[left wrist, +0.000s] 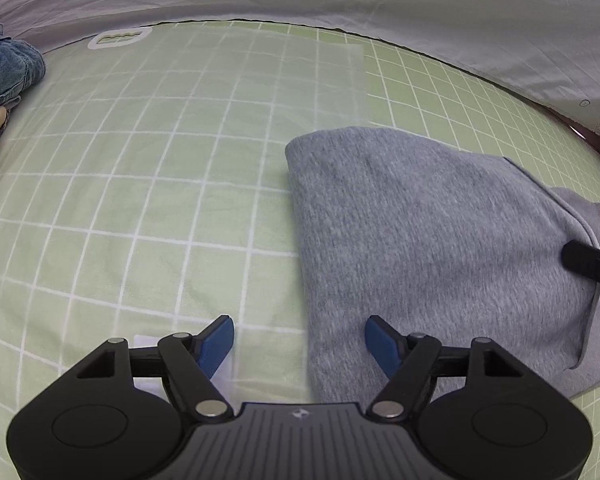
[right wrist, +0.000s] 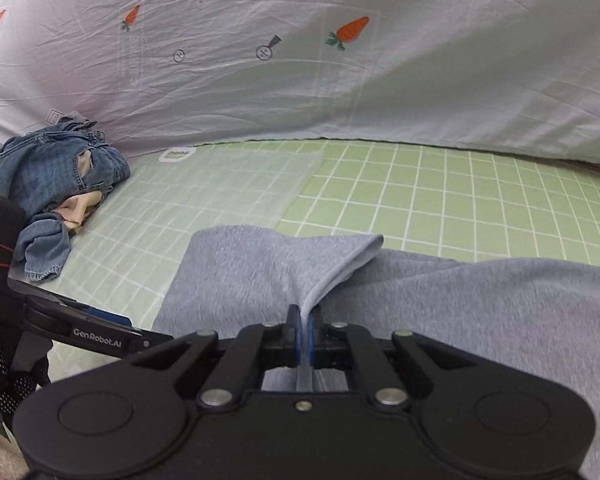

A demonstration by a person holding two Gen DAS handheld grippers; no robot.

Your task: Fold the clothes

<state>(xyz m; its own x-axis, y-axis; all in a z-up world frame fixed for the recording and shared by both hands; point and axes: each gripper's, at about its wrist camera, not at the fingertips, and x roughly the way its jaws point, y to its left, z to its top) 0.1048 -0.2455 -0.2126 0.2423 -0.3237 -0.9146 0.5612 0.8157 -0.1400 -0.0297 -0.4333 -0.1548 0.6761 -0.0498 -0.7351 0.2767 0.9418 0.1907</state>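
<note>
Right wrist view: your right gripper (right wrist: 305, 326) pinches a fold of the soft grey sweatshirt (right wrist: 440, 304) on the green checked sheet (right wrist: 460, 200). Your left gripper (left wrist: 299, 340) gapes wide, holding nothing.

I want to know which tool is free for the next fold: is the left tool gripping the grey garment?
No: the left tool stands wide open above the grey garment's edge, nothing between its blue pads.
</note>
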